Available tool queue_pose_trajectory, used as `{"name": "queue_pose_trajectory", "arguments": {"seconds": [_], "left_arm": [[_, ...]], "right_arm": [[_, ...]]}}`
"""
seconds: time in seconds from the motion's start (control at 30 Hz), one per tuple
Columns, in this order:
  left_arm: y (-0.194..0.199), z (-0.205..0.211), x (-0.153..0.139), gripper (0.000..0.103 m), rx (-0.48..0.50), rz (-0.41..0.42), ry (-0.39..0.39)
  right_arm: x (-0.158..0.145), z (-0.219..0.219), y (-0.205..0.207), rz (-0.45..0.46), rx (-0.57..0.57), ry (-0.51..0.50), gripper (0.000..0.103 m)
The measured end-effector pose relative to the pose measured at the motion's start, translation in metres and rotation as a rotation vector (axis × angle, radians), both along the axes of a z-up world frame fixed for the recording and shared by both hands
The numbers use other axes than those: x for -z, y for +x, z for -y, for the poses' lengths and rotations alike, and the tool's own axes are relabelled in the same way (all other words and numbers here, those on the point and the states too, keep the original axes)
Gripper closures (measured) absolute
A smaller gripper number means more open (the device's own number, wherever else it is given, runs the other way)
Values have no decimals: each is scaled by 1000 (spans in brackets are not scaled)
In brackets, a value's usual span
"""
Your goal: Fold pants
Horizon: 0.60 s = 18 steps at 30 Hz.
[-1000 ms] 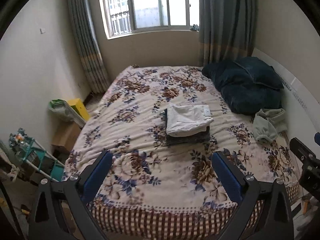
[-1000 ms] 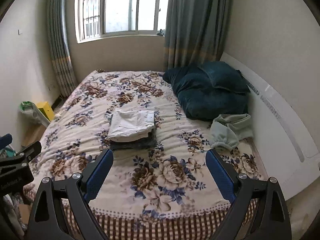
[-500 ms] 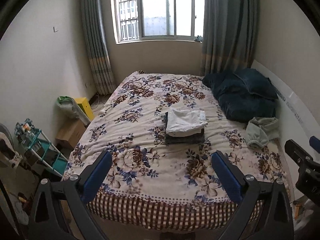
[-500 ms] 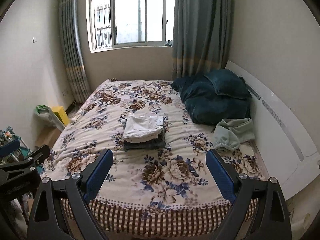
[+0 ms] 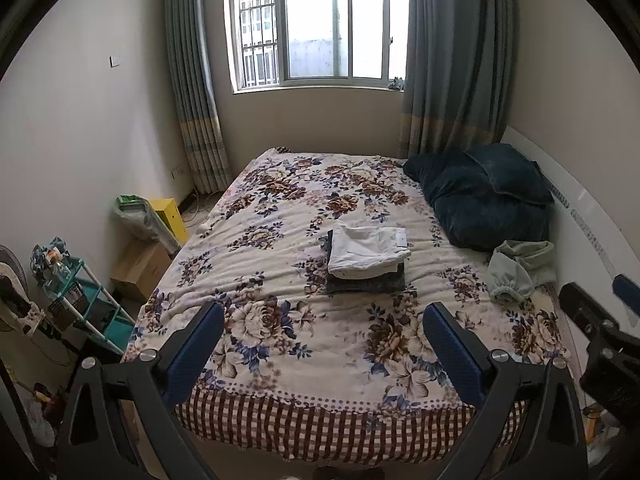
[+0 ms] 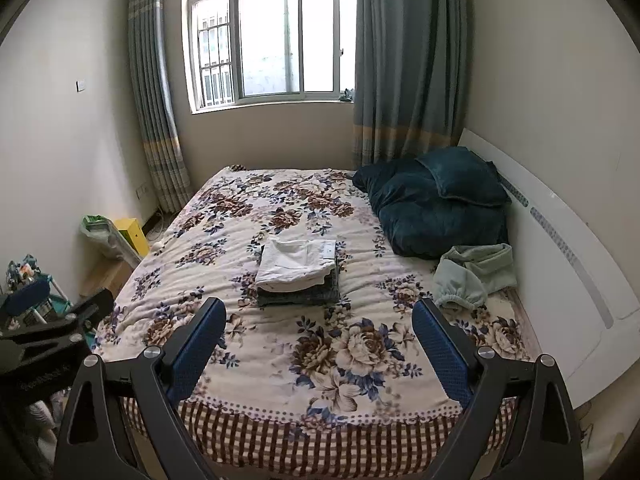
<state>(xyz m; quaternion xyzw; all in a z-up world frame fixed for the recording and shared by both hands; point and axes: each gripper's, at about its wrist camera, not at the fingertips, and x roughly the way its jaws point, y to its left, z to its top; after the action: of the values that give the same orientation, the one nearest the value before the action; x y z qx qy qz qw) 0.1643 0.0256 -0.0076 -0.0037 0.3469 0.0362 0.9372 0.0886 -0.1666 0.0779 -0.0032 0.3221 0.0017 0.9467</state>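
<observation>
Folded white pants [image 5: 368, 251] lie on top of a folded dark garment [image 5: 366, 282] in the middle of the floral bed [image 5: 280, 216]; the same stack shows in the right wrist view [image 6: 298, 264]. A crumpled pale green garment [image 5: 520, 268] lies at the bed's right edge by the headboard, also seen in the right wrist view [image 6: 474, 272]. My left gripper [image 5: 323, 320] is open and empty, held back over the foot of the bed. My right gripper [image 6: 319, 316] is open and empty too, well short of the stack.
A dark teal duvet and pillow [image 5: 480, 196] lie at the head of the bed. A white headboard [image 6: 568, 260] runs along the right wall. On the floor at left stand a teal rack [image 5: 80, 300], a cardboard box [image 5: 140, 268] and a yellow box [image 5: 170, 216].
Both grippers have pulled back and up from the bed, so the stack looks smaller and farther away and more of the window shows. Both stay open and empty.
</observation>
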Motion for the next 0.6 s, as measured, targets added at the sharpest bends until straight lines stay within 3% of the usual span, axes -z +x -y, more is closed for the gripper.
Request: {"name": "queue_pose_trajectory", "arguments": {"seconds": [0.4,0.6], "left_arm": [[49,8,19,0,-36,15,8],[82,13,31,0,-40,-24,31]], "right_arm": [[18,15,71,20,67,-30,6],[37,14,116,-1,85,-67,6]]}}
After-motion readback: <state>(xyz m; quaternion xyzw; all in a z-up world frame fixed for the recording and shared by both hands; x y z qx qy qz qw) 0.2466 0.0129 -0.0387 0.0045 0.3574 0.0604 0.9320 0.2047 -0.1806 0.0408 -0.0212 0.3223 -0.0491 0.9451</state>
